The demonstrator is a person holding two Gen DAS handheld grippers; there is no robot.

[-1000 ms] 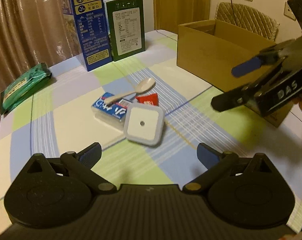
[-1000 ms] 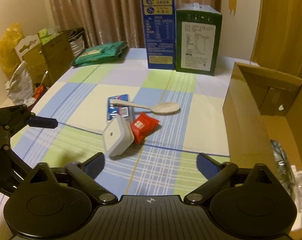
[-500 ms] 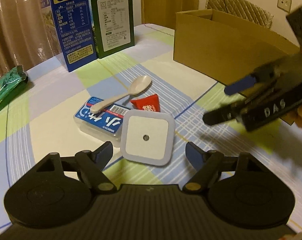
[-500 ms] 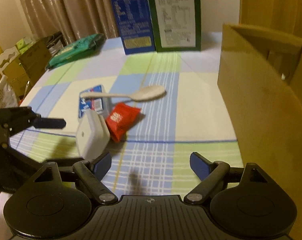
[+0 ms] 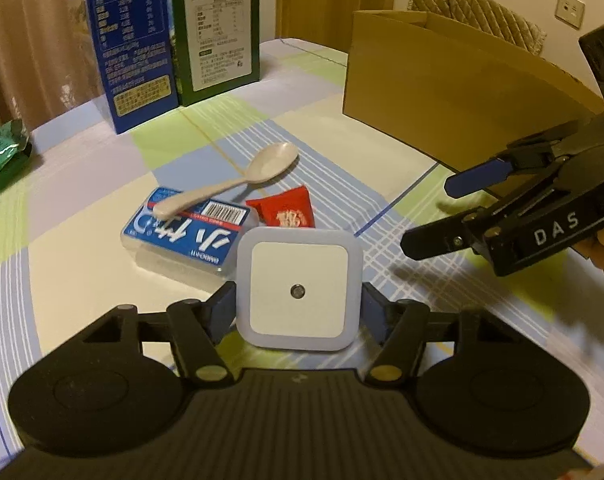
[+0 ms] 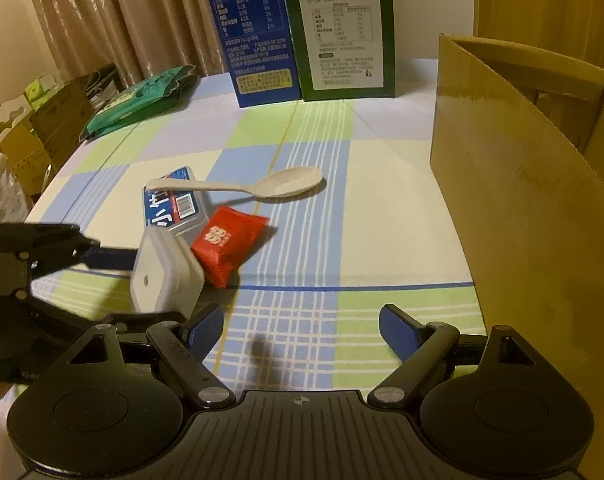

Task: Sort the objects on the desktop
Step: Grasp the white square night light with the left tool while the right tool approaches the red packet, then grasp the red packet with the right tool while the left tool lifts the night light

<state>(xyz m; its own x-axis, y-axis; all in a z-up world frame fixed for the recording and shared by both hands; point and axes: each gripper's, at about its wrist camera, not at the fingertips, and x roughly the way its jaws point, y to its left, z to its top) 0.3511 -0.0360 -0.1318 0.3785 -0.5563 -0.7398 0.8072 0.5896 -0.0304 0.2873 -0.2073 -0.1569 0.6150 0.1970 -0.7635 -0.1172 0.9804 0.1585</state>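
Between the jaws, left gripper [image 5: 298,312]: white square night-light [image 5: 298,292]; jaws closing on its two side edges, pads at or almost at the sides, firm contact not certain.
Just beyond the left jaws: blue-labelled clear case [image 5: 188,232], beige spoon [image 5: 230,184] lying across it, red sachet [image 5: 284,212] beside.
Right of the left jaws: right gripper [image 6: 300,330], jaws spread, nothing between them.
Far right of both jaws: cardboard box [image 6: 517,184], open-topped; contents not visible.
Risk, judged: smooth rounded casing may slip or tilt if lifted on an off-centre pinch.
Risk, judged: lifting may nudge case and roll spoon off.
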